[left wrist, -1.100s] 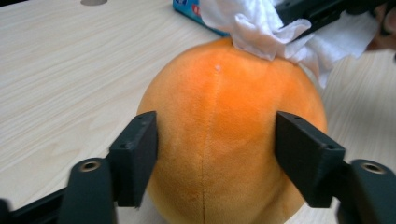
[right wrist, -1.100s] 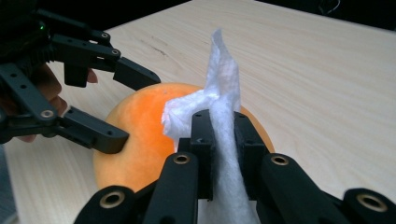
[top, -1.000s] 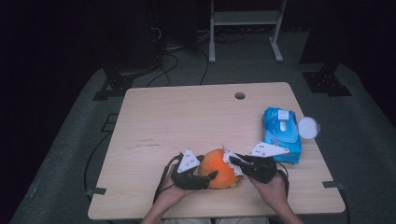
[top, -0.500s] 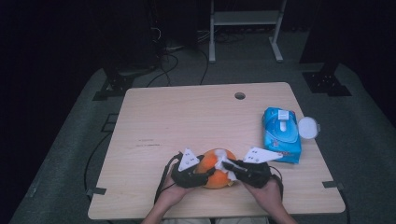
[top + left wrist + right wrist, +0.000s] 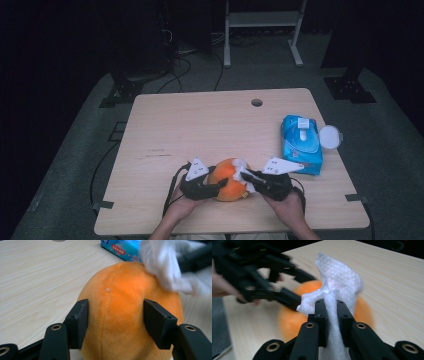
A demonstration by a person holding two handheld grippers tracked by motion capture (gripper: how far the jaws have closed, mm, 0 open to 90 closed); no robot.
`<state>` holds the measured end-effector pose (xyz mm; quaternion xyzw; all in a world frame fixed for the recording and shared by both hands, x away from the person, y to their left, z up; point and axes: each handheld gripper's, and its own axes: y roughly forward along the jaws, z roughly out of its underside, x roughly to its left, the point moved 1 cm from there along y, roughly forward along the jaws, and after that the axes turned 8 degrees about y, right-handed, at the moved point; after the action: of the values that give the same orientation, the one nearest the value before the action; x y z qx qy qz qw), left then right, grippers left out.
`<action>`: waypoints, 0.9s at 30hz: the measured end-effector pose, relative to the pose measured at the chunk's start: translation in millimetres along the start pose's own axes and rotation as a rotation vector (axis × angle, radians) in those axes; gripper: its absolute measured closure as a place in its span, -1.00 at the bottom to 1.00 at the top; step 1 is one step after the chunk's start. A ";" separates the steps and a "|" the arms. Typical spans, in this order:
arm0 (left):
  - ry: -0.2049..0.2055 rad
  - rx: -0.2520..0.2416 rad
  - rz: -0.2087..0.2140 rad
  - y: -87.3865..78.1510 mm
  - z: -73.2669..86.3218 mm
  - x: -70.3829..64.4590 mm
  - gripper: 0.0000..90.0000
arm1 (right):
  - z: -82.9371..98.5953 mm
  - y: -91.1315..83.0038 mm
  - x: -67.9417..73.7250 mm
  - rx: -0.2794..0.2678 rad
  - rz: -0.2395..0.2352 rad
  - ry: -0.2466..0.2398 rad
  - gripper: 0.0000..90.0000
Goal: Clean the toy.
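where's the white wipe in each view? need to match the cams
High view: white wipe at bottom centre, on the right top of the orange plush.
Left gripper view: wipe at top right, on the plush's far shoulder.
Right gripper view: wipe at centre, pinched between this gripper's jaws.
Shared landmark: the orange plush.

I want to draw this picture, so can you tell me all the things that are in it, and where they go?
Plush toy: one, orange, round, near the table's front edge.
Wipe: one, white, crumpled, against the plush toy's top.
Wipes pack: one, blue, at the table's right side, its round white lid flipped open.
Table: one, light wood, with a small round hole near the far edge.
Shelf frame: one, white, on the floor beyond the table.
Left gripper: one, black, jaws on both sides of the plush toy.
Right gripper: one, black, pinching the wipe.
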<state>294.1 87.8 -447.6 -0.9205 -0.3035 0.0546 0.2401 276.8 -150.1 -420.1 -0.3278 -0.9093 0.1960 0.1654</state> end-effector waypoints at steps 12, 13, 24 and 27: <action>-0.006 0.000 0.024 -1.9 5.0 4.1 -0.12 | 7.6 -3.7 -26.1 0.023 0.070 0.080 0.80; 0.000 0.003 0.019 -1.3 4.9 2.9 -0.12 | 6.2 -2.7 -22.0 0.020 0.065 0.066 0.80; 0.041 -0.014 0.015 0.6 -3.0 -3.3 -0.30 | 2.6 2.6 -8.2 0.007 -0.016 0.019 0.79; 0.026 -0.004 0.013 -2.5 -0.8 1.8 -0.19 | 4.2 1.7 -18.1 0.005 -0.006 0.063 0.80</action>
<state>294.5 90.3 -445.7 -0.9235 -0.2944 0.0439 0.2418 289.2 -161.9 -427.6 -0.3308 -0.9040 0.1875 0.1953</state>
